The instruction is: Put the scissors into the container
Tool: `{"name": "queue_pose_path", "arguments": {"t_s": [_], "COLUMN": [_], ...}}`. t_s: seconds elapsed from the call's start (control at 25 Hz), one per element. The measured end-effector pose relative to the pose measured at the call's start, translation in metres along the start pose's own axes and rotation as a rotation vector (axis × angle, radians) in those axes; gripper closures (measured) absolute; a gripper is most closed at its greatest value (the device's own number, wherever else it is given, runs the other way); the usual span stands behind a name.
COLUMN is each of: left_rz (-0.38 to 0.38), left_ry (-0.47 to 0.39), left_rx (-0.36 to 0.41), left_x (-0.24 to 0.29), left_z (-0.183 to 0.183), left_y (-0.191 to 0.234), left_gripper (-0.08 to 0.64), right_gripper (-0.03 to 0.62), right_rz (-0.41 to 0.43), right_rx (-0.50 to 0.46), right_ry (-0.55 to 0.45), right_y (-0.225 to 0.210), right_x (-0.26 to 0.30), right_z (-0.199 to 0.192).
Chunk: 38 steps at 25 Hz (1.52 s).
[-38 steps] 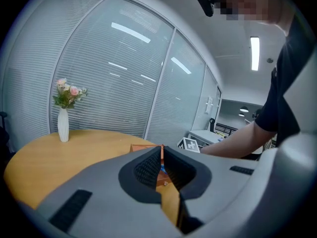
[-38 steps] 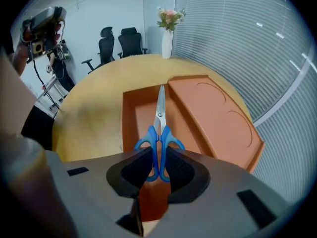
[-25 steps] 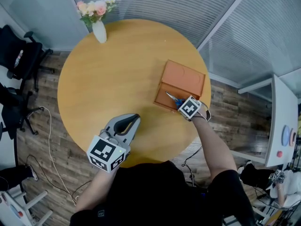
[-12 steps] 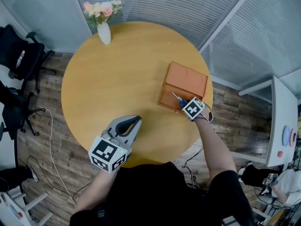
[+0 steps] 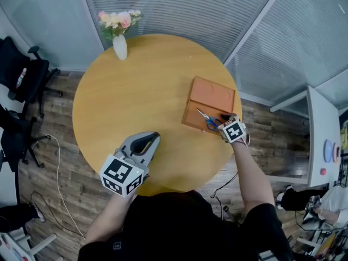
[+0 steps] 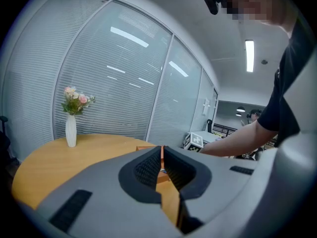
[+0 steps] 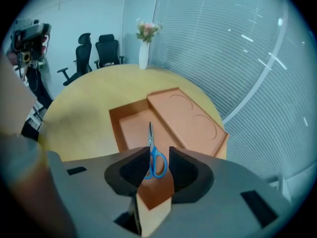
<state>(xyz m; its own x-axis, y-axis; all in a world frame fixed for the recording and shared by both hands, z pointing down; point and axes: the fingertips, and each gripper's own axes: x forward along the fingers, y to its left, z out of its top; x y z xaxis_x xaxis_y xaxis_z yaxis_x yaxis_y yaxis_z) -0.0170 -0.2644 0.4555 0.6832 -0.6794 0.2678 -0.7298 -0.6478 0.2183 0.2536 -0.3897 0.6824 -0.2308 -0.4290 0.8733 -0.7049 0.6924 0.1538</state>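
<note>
The right claw (image 7: pixel 158 151), its jaws just opened wide, grips nothing. The blue-handled scissors (image 7: pixel 152 148) show between the jaws but lie loose below them, in the open compartment of the orange container (image 7: pixel 130 128) on the round bench (image 7: pixel 94 98). The task looks done, with only pulling away left. The left claw (image 6: pixel 162 150), well apart, is closed and empty.

You've got the round wooden table (image 5: pixel 136 91) carrying two things: a white vase (image 5: pixel 119 47) with pink flowers (image 5: pixel 117 19), upright at the far left rim, and the orange container (image 5: pixel 212 94) lying near the right edge, well apart.
</note>
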Motion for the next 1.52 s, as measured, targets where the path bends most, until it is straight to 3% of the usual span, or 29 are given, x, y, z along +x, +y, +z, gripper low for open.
{"name": "queue_pose_path", "arguments": {"t_s": [0.28, 0.76, 1.0, 1.24, 1.52], "left_rz": [-0.051, -0.146, -0.143, -0.13, -0.088], "left_ry": [-0.044, -0.092, -0.094, -0.115, -0.127], "left_rx": [0.068, 0.171, 0.223, 0.286, 0.241], "left_x": [-0.025, -0.024, -0.013, 0.001, 0.025], "left_z": [0.02, 0.055, 0.076, 0.104, 0.12], "left_y": [0.009, -0.019, -0.036, -0.062, -0.056], "left_gripper": [0.534, 0.534, 0.534, 0.534, 0.534], "right_gripper": [0.491, 0.509, 0.534, 0.548, 0.555], "right_rz": [-0.087, -0.161, -0.182, -0.175, -0.265], "right_rx": [0.119, 0.158, 0.199, 0.279, 0.29], "right_ry": [-0.269, -0.608, -0.784, -1.033, -1.178], "right_y": [0.025, 0.071, 0.073, 0.077, 0.045], "right_x": [-0.081, -0.227, -0.292, -0.357, -0.399], "right_z": [0.044, 0.074, 0.085, 0.095, 0.1]}}
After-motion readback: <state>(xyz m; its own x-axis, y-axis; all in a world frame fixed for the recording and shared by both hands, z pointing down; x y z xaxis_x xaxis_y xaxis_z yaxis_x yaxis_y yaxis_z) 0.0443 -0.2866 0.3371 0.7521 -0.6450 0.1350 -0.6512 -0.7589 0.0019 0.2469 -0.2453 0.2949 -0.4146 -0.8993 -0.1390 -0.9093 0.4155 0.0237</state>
